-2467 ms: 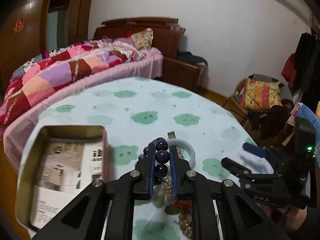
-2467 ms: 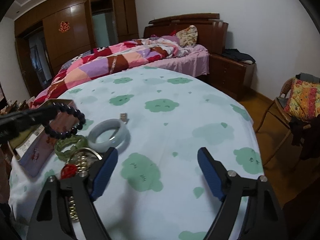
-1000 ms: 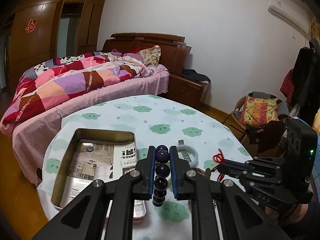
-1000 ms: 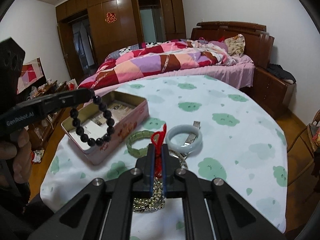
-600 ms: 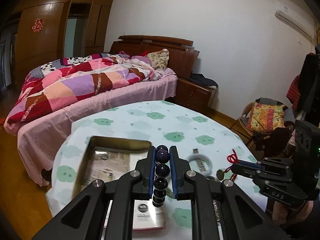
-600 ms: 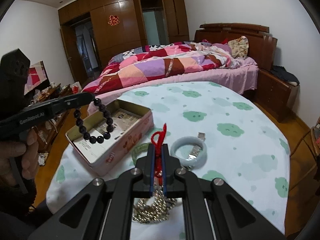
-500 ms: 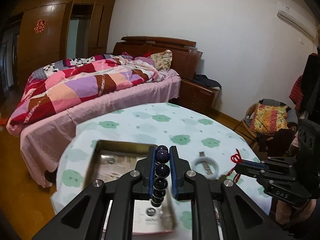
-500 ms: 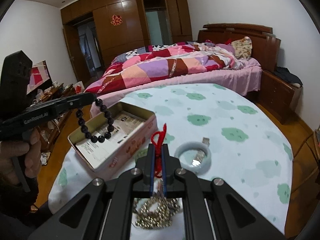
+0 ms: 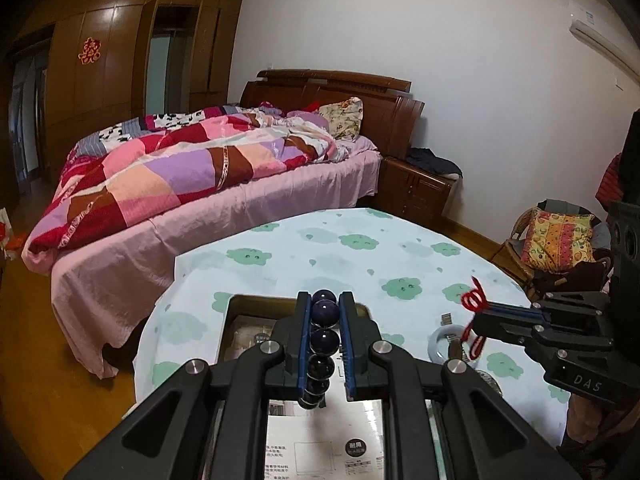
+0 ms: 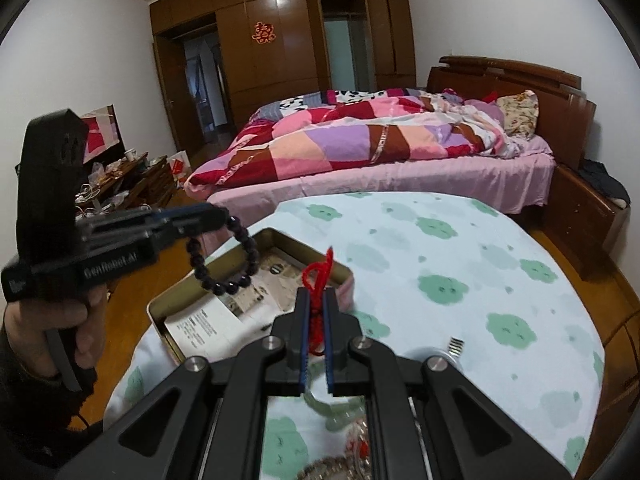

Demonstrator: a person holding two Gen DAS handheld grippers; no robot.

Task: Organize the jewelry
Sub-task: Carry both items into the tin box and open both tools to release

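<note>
My left gripper point(image 9: 325, 300) is shut on a dark bead bracelet point(image 9: 323, 340) and holds it above the open metal tin point(image 9: 240, 304); the bracelet hangs as a loop in the right wrist view point(image 10: 224, 258). My right gripper point(image 10: 314, 298) is shut on a red knotted cord point(image 10: 318, 276), seen from the side in the left wrist view point(image 9: 474, 300), raised above the table to the right of the tin point(image 10: 160, 308). A pale jade bangle point(image 9: 438, 344) lies on the cloth. A green bangle point(image 10: 336, 410) and gold beads point(image 10: 324, 468) lie under the right gripper.
The round table has a white cloth with green clouds point(image 10: 440, 264). A small metal clasp point(image 10: 456, 345) lies near the bangle. The tin is lined with printed paper point(image 10: 216, 320). A bed point(image 9: 200, 172) stands beyond the table, a chair with cushion point(image 9: 558, 236) at right.
Both grippers have risen and drawn back and left with their loads. The left gripper with the bead bracelet is now over the tin; the right lifted the red cord off the pile.
</note>
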